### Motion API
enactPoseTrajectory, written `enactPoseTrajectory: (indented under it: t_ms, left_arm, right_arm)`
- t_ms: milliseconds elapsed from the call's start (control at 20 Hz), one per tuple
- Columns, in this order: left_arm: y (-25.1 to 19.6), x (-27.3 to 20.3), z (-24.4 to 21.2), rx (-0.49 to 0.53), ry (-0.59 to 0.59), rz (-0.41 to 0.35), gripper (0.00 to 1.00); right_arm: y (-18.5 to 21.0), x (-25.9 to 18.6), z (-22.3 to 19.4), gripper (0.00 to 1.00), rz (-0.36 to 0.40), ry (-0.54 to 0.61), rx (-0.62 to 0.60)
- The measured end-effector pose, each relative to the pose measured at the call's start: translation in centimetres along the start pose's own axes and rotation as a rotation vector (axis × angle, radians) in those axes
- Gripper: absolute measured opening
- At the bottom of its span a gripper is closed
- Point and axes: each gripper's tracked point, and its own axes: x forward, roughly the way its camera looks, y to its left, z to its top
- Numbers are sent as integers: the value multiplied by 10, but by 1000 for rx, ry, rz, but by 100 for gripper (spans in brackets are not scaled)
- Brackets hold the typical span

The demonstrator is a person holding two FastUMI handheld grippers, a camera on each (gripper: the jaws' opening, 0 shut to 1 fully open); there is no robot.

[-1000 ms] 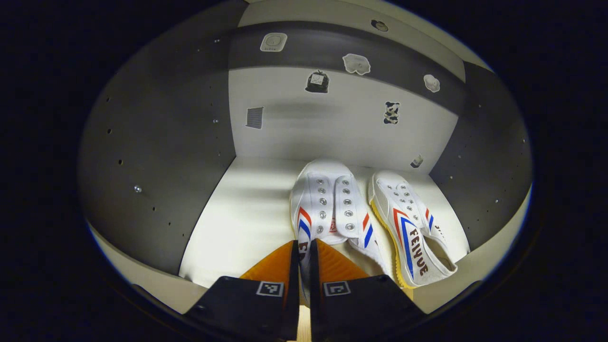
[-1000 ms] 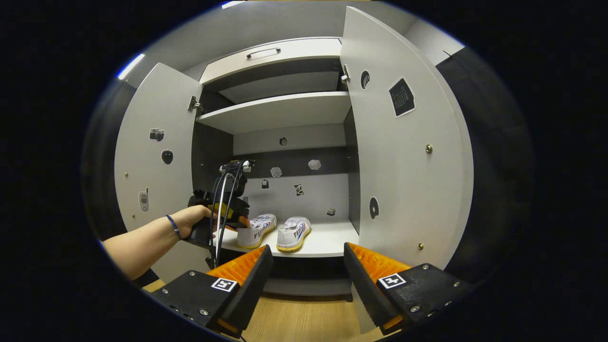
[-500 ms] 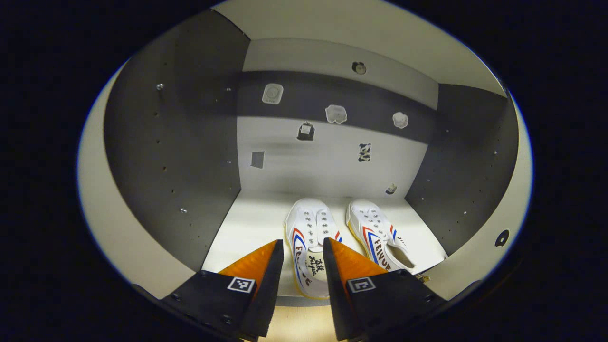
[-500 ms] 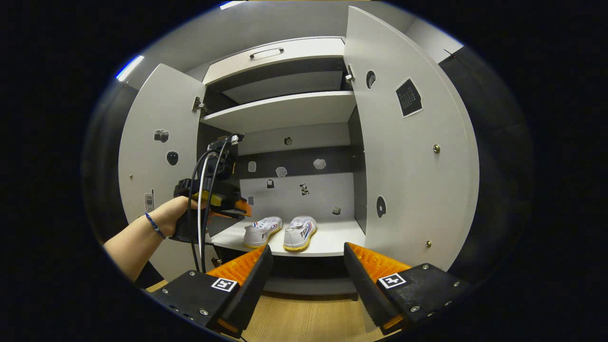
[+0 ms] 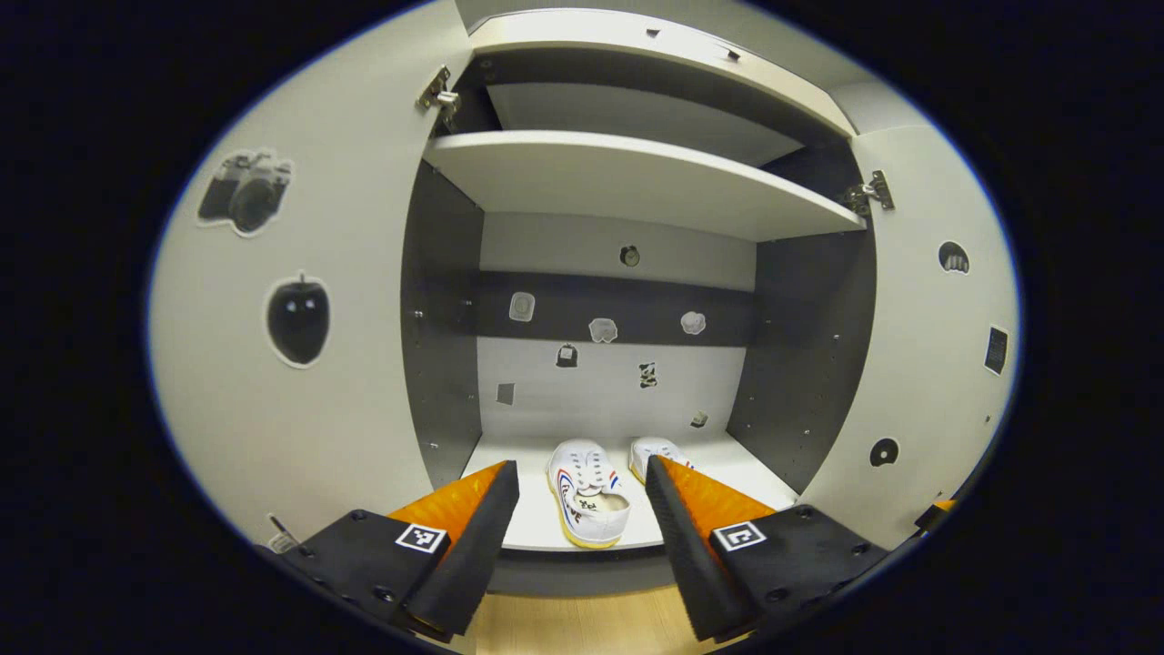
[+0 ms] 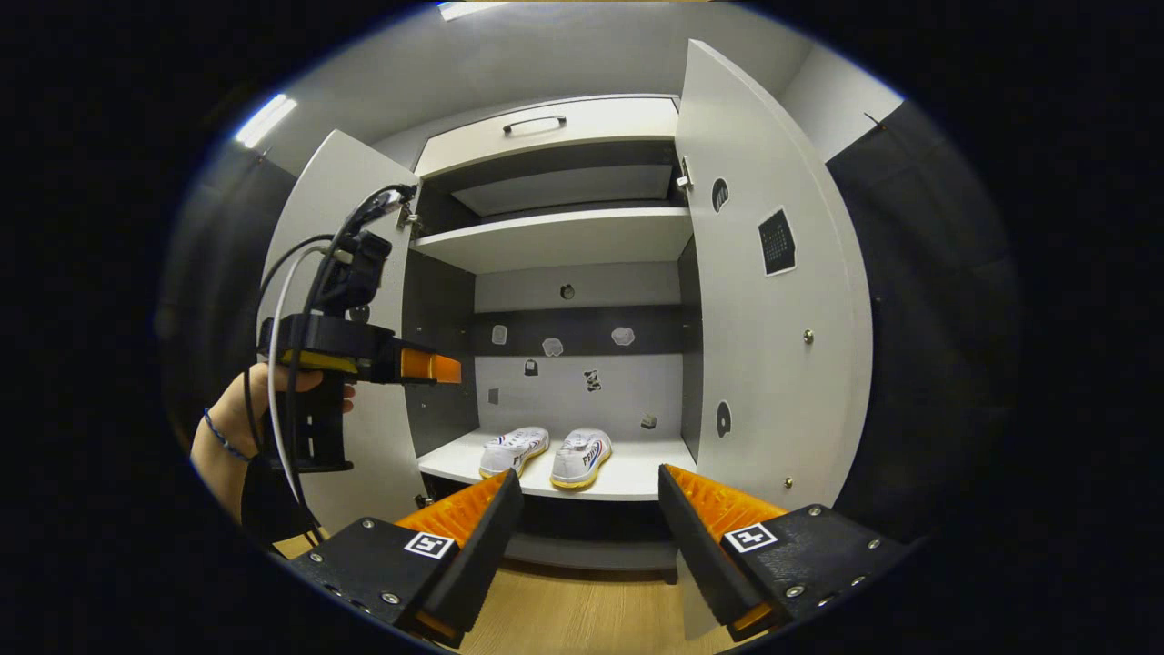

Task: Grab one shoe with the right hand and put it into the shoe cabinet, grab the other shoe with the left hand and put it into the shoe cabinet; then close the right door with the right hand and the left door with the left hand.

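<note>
Two white canvas shoes stand side by side on the cabinet's lower shelf (image 6: 637, 480): the left shoe (image 5: 587, 491) (image 6: 514, 450) and the right shoe (image 5: 657, 448) (image 6: 580, 458), partly hidden by a finger in the left gripper view. My left gripper (image 5: 582, 491) is open and empty, out in front of the cabinet; in the right gripper view it is held up by a hand beside the left door (image 6: 359, 264). My right gripper (image 6: 589, 496) is open and empty, farther back. The left door (image 5: 300, 300) and right door (image 6: 773, 300) (image 5: 937, 346) both stand open.
An upper shelf (image 6: 555, 238) (image 5: 637, 177) spans the cabinet above the shoes, and a drawer with a handle (image 6: 541, 123) sits on top. Stickers dot the back wall and both doors. Wood floor (image 6: 582, 619) lies in front of the cabinet.
My left gripper has let go of the left shoe, opened wide and drawn back and up out of the cabinet. The right gripper has shifted only slightly.
</note>
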Motion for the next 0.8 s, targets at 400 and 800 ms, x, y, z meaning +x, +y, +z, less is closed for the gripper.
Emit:
enactPoseTrajectory:
  t_ms: [400,800]
  left_arm:
    - [18,-102,9,12,-116,34,98]
    - [43,-161,-11,36,-148,74,98]
  right_arm:
    - [-18,-43,22,92,-39,-29,-11]
    - [-94,-80,25,92,-169,-37,-71]
